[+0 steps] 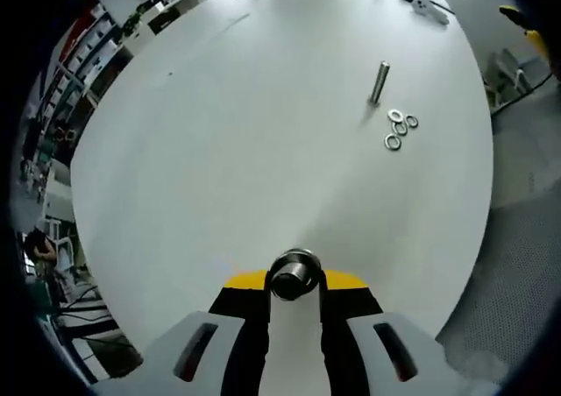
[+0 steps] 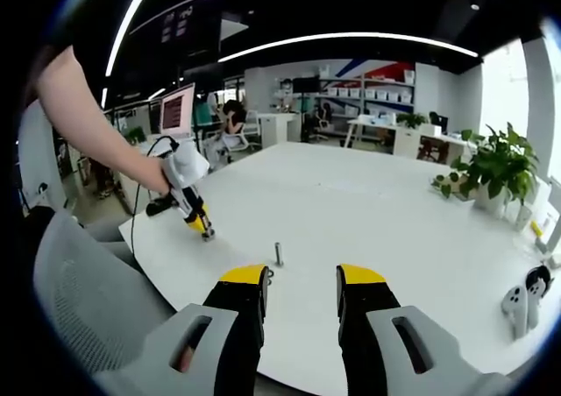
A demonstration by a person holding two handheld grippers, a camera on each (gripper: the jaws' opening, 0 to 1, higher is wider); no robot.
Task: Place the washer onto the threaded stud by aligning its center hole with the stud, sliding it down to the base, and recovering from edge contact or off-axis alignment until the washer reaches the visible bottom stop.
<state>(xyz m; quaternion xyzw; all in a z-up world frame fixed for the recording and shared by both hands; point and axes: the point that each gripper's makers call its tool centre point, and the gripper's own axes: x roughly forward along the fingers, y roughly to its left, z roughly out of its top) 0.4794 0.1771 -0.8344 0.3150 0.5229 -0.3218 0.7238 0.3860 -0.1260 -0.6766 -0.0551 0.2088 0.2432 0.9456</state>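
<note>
A threaded stud point(image 1: 379, 82) stands upright on the white table point(image 1: 219, 151), far ahead and to the right of my left gripper point(image 1: 294, 284). Several loose washers point(image 1: 399, 127) lie in a cluster just beside the stud's foot. The left jaws are shut on a round metal piece point(image 1: 294, 273) with a dark hollow centre. In the right gripper view the stud point(image 2: 279, 254) stands just ahead of my open, empty right gripper point(image 2: 301, 284). A washer point(image 2: 269, 273) peeks out beside its left jaw. A person's hand holds the left gripper point(image 2: 207, 232) over the table to the stud's left.
White hand controllers point(image 2: 524, 298) lie at the table's right edge, potted plants point(image 2: 500, 173) behind them. A grey chair point(image 2: 88, 291) stands at the near left corner. A white device point(image 1: 429, 3) lies at the far end. Grey carpet point(image 1: 517, 265) is beyond the edge.
</note>
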